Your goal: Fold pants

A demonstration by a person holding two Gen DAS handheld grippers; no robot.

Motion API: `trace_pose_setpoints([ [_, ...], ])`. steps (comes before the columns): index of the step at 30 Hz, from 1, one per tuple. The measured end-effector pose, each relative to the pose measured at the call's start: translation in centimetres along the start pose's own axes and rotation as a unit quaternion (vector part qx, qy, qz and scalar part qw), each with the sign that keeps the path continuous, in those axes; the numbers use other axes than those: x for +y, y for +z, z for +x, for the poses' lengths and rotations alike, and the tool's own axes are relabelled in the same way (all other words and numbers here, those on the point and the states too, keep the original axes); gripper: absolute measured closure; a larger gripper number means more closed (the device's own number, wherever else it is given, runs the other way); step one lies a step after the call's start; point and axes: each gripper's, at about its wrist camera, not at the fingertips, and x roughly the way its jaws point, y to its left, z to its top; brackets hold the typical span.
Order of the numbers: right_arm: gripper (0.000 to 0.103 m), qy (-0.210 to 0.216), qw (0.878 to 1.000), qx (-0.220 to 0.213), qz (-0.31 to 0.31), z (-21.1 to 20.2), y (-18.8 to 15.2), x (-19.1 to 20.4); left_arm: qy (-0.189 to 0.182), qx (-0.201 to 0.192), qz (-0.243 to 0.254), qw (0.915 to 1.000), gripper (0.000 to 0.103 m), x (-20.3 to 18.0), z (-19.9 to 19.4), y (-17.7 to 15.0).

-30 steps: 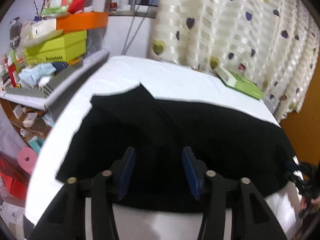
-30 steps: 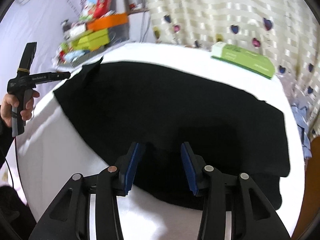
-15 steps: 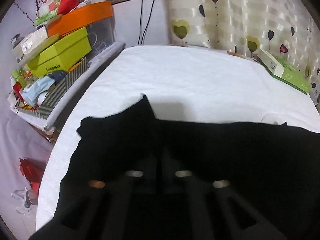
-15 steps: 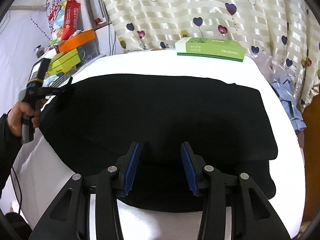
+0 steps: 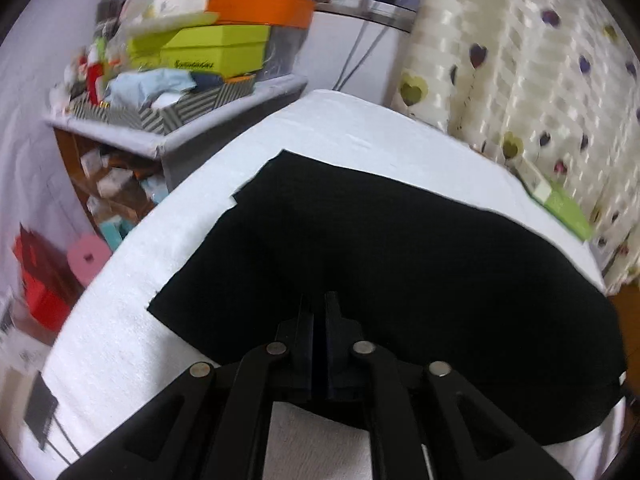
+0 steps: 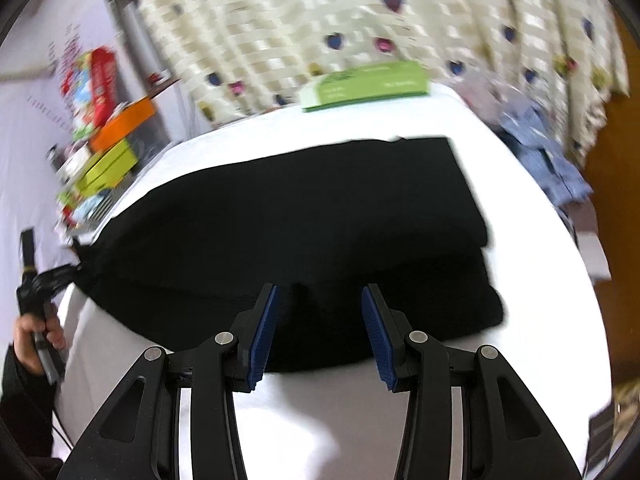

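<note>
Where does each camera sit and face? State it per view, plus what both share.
Left wrist: on the left gripper, jaws closed, facing the black pants and cluttered shelf; only its fingers show.
Right wrist: on the right gripper, jaws open, facing pants and curtain; the person's hand shows.
Shared: pants, white table, green box.

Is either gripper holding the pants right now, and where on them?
Left gripper is shut on the black pants at their left end; right gripper is open, holding nothing.
</note>
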Motion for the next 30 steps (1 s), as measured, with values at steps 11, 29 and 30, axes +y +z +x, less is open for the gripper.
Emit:
trace_pose_setpoints([
  [11,0.055,-0.007,0.994,-0.023,0.110,-0.2,1.9,-3.9,-0.055,0.003,-0.068,0.9962,0.068,1.2,0.5,0.6],
  [29,0.054,0.015,0.981,-0.049,0.190,1.8,3.3,-6.7,-0.034,-0.005,-0.082,0.9961,0.055,1.0,0.8,1.0],
  [30,0.054,0.023,0.980,-0.049,0.193,1.9,3.4,-6.8,-0.031,-0.003,-0.084,0.9960,0.059,1.0,0.9,1.1],
])
